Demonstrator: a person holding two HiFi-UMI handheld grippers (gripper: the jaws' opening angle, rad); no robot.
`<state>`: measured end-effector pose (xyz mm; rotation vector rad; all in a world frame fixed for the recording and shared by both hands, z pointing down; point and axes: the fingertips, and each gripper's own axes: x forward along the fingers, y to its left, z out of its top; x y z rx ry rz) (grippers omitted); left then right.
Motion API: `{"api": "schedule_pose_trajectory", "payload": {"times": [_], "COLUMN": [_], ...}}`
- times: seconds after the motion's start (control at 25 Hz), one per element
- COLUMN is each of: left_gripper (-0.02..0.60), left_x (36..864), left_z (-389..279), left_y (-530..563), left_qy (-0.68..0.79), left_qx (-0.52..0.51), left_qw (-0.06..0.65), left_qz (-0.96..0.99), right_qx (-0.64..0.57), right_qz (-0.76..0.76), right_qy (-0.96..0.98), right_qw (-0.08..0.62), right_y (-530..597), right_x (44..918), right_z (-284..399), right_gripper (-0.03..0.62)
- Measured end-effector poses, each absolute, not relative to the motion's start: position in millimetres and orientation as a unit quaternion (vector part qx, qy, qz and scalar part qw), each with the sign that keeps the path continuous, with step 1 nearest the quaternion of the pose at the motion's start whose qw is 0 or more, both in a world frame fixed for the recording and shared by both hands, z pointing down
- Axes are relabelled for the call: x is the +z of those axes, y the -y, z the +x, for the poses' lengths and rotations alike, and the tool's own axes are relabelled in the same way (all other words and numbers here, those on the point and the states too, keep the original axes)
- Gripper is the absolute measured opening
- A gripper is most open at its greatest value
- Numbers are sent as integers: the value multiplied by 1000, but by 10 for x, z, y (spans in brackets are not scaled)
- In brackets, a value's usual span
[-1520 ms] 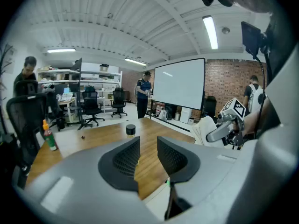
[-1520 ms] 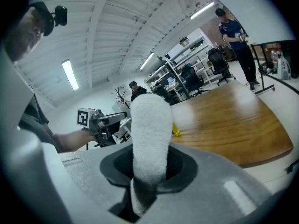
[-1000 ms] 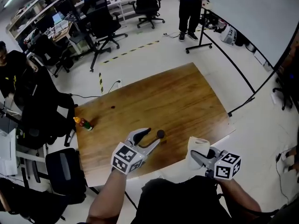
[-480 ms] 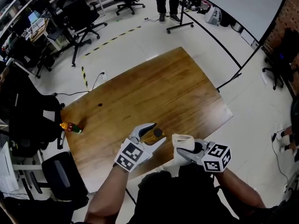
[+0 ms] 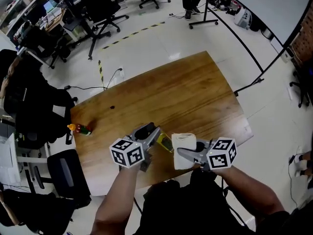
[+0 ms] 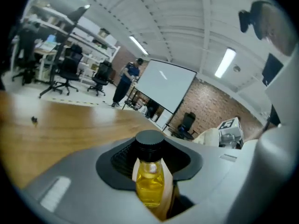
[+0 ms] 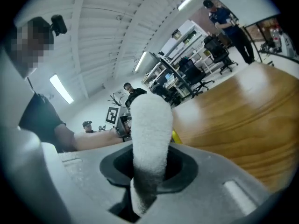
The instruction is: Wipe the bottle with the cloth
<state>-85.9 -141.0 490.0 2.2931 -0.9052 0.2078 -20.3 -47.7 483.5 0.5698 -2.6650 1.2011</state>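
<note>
head view looks down on a wooden bench [image 5: 195,92], with office chairs [image 5: 105,9] on the pale floor beyond it. at the near edge, the left gripper [image 5: 150,131] has its jaws on a small bottle [image 5: 165,142] of yellow liquid with a black cap. they have just been closing, and the bottle sits clamped between the pads, above the bench. the right gripper [image 5: 185,153] is closed on a folded white cloth [image 5: 182,142], which stands out past its jaws just beside the bottle; whether they touch cannot be told. a second small bottle [image 5: 80,129] lies at the bench's far left edge, well apart.
</note>
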Motion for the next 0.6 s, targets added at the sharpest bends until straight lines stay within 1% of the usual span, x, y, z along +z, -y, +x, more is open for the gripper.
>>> {"api": "schedule_pose_trajectory", "payload": {"times": [0.08,0.2,0.28,0.4,0.52,0.6], "left_gripper": [175,175,175,175,175,175], "left_x": [4998,5096,5123,5119,5099,5081], "left_z": [-1096,-1417,-1545,-1569,-1546,-1559], "left_y": [1510,1496,1424,1320,1301,1319], "left_qy": [382,436,468,499,503,497], "left_qx": [40,-14,-32,-32,-25,-20], "left_qw": [374,404,405,394,387,381], "left_qz": [844,804,785,771,772,779], "right_qx": [421,454,471,470,462,462], "right_qz": [177,206,216,211,226,242], "right_qy": [886,864,853,854,855,849], "right_qw": [85,73,67,66,71,89], "right_y": [645,917,1003,982,985,999], "right_x": [4875,5001,5095,5144,5195,5313], "right_z": [-391,-687,-896,-1105,-1074,-994], "right_gripper": [74,74,74,74,74,74]}}
